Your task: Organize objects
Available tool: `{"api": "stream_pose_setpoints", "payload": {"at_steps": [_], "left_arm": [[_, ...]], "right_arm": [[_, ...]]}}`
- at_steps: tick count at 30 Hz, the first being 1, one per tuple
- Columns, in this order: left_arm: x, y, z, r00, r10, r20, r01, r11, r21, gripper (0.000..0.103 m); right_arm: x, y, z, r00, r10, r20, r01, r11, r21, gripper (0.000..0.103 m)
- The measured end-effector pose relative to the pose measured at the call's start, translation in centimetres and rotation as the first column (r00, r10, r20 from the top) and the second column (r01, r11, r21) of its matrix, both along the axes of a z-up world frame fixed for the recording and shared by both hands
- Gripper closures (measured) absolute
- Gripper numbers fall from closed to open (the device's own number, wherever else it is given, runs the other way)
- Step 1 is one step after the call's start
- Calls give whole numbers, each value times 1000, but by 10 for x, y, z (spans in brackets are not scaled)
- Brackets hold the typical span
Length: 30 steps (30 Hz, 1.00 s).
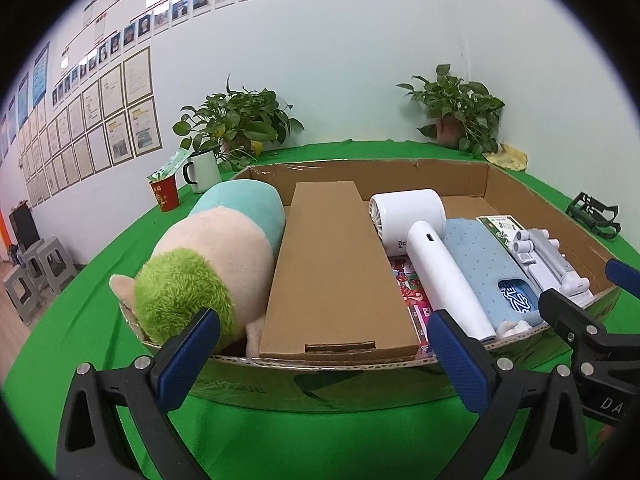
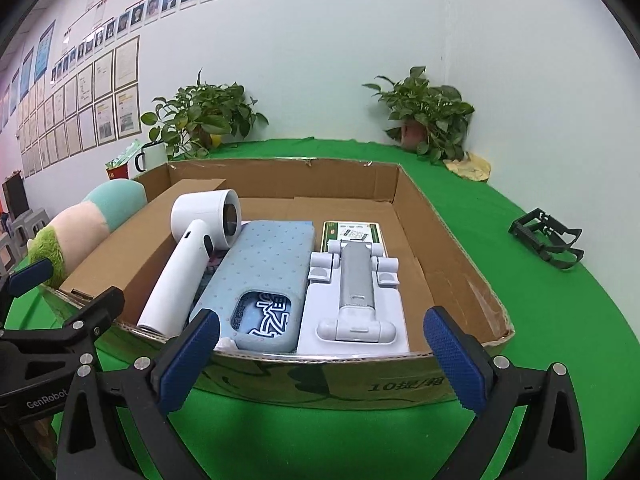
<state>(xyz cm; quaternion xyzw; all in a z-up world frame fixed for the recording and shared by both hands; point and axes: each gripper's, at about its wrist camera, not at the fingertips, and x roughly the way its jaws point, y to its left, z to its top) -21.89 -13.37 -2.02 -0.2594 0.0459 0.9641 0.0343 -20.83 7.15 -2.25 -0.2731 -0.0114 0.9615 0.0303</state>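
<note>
A shallow cardboard tray [image 1: 460, 178] [image 2: 452, 240] sits on the green table. In it lie a plush toy [image 1: 208, 264] [image 2: 80, 224], a flat brown box [image 1: 332, 268] [image 2: 132, 248], a white hair dryer [image 1: 436, 248] [image 2: 184, 264], a blue phone case [image 1: 492, 264] [image 2: 260, 280], a white folding stand [image 1: 552, 264] [image 2: 356, 292] and a green packet [image 1: 500, 226] [image 2: 350, 232]. My left gripper [image 1: 324, 360] is open and empty at the tray's near wall. My right gripper [image 2: 320, 356] [image 1: 592, 320] is open and empty beside it.
A red cup [image 1: 164, 194] and a white mug [image 1: 202, 172] [image 2: 152, 156] stand left of the tray. Two potted plants [image 1: 240, 120] [image 1: 456, 112] stand at the wall. A black clip-like holder [image 1: 592, 214] [image 2: 548, 240] lies on the cloth to the right. Stools [image 1: 36, 268] stand beside the table.
</note>
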Motion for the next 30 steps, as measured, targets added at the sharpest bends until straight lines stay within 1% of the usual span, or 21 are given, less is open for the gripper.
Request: {"api": "stream_pose_setpoints", "payload": {"at_steps": [2, 7, 30], "left_arm": [[0, -1, 0, 1000, -1, 6, 1, 1000, 12, 0], [-1, -2, 0, 1000, -3, 10, 3, 1000, 18, 0], [-1, 0, 0, 1000, -1, 12, 1, 1000, 16, 0]], "right_arm": [[1, -2, -2, 1000, -4, -15, 4, 1000, 6, 0], [2, -2, -1, 1000, -1, -15, 1, 1000, 0, 0], [3, -3, -1, 1000, -4, -16, 4, 1000, -1, 0]]}}
